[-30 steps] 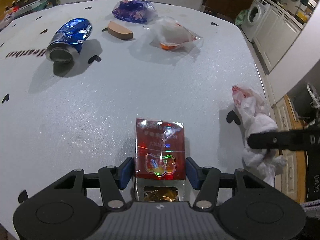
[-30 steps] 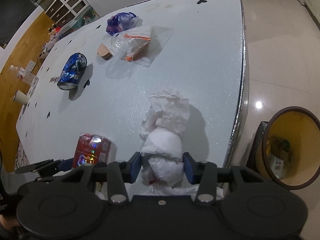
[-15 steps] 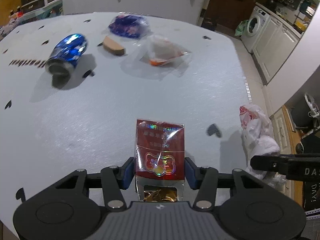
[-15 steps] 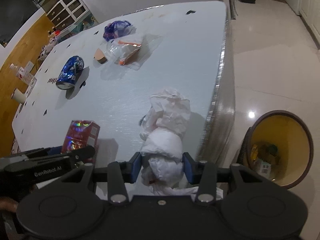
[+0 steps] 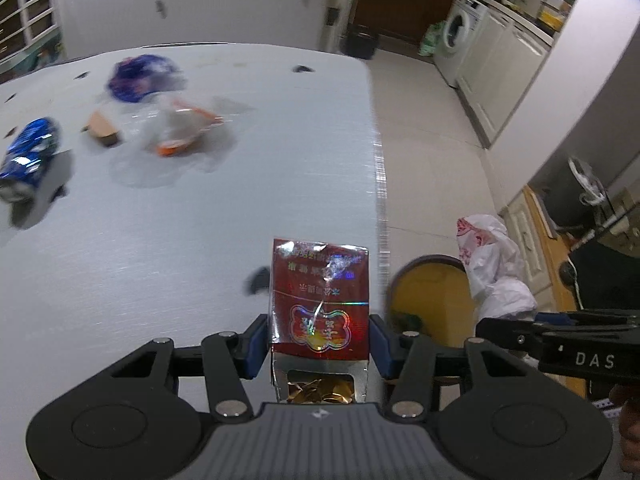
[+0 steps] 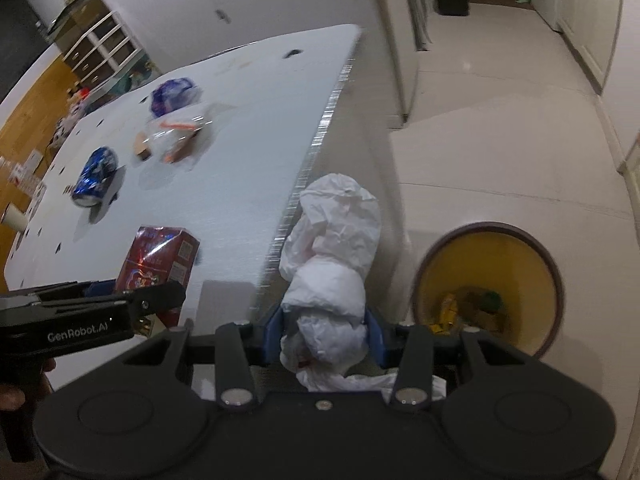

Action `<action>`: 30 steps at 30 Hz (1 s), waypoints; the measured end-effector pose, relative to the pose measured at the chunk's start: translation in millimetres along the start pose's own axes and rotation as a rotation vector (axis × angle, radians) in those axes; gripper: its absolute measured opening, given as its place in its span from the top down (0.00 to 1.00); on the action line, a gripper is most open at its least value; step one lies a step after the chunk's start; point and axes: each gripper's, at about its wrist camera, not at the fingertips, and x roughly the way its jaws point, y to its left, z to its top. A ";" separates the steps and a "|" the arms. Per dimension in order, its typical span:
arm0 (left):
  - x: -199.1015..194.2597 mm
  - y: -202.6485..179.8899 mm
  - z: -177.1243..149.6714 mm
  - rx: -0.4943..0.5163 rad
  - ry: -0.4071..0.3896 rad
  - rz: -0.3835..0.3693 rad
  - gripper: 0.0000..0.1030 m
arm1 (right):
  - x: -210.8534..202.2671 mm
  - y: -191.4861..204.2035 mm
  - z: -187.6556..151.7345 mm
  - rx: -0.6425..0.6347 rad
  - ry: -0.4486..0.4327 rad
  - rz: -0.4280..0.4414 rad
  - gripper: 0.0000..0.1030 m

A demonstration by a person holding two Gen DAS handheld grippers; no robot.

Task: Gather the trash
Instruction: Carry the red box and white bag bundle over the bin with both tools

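My left gripper point(image 5: 319, 340) is shut on a red foil-printed packet point(image 5: 320, 300), held above the table's right edge; the same packet point(image 6: 158, 258) shows at the left of the right wrist view. My right gripper point(image 6: 324, 338) is shut on a crumpled white plastic bag point(image 6: 330, 256), which hangs past the table edge over the floor and appears as a white bag point(image 5: 494, 264) in the left wrist view. A round bin with a yellow inside point(image 6: 516, 256) stands on the floor to the right, with some rubbish at its bottom; its rim point(image 5: 430, 270) peeks out behind the packet.
On the pale table point(image 5: 180, 240) lie a crushed blue can point(image 5: 28, 156), a brown wedge point(image 5: 102, 130), a clear wrapper with orange point(image 5: 180, 128) and a purple wrapper point(image 5: 142, 76). The table's metal edge point(image 6: 316, 148) runs beside tiled floor. A washing machine point(image 5: 456, 36) stands far right.
Both grippers have carried their loads to the right, past the table's edge. The bin has come into the left wrist view and sits closer in the right wrist view.
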 end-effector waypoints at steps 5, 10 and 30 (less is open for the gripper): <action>18.8 -41.0 5.8 0.034 0.020 -0.024 0.49 | -9.9 -43.8 0.3 0.048 -0.001 -0.023 0.56; 37.9 -79.8 10.7 0.063 0.043 -0.047 0.49 | -16.1 -86.2 0.7 0.091 0.003 -0.048 0.56; 140.3 -160.7 27.8 0.104 0.216 -0.114 0.49 | 15.1 -223.7 2.3 0.278 0.081 -0.146 0.56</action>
